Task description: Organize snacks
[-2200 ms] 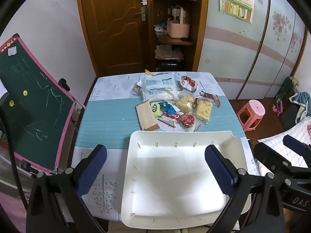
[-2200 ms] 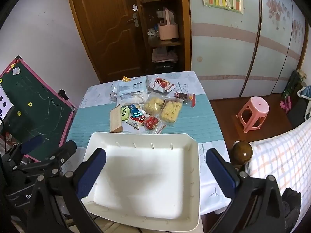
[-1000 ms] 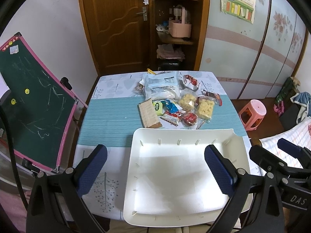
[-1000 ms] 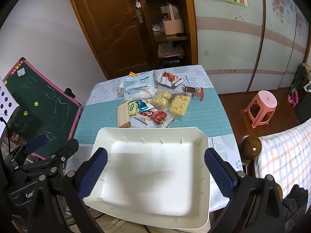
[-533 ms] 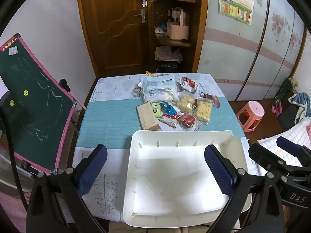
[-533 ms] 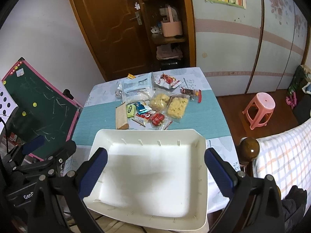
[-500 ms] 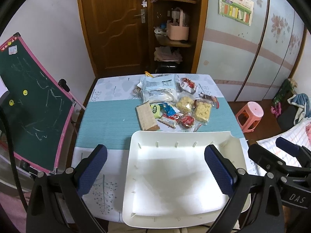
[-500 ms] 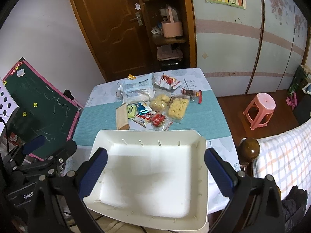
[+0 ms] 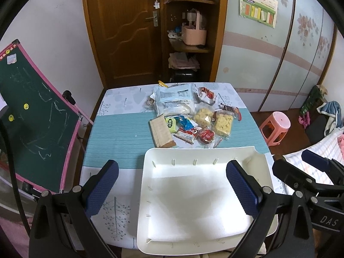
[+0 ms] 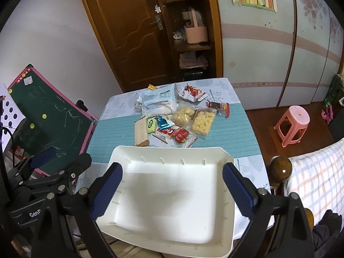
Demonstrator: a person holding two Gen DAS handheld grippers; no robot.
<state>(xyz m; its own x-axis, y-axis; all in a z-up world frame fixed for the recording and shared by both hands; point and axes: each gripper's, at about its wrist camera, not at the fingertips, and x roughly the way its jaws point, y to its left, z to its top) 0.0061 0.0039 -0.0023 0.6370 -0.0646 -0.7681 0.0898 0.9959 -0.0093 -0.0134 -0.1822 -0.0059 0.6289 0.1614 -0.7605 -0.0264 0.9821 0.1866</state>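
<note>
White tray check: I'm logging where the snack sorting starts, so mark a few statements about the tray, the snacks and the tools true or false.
1. The white tray has no snacks in it. True.
2. The left tool is shut on a snack packet. False: its fingers are spread wide and hold nothing.
3. The snack pile lies on the table beyond the tray's far rim. True.
4. The brown cracker pack sits at the right end of the pile. False: it is at the left end.
5. The right tool is open. True.
</note>
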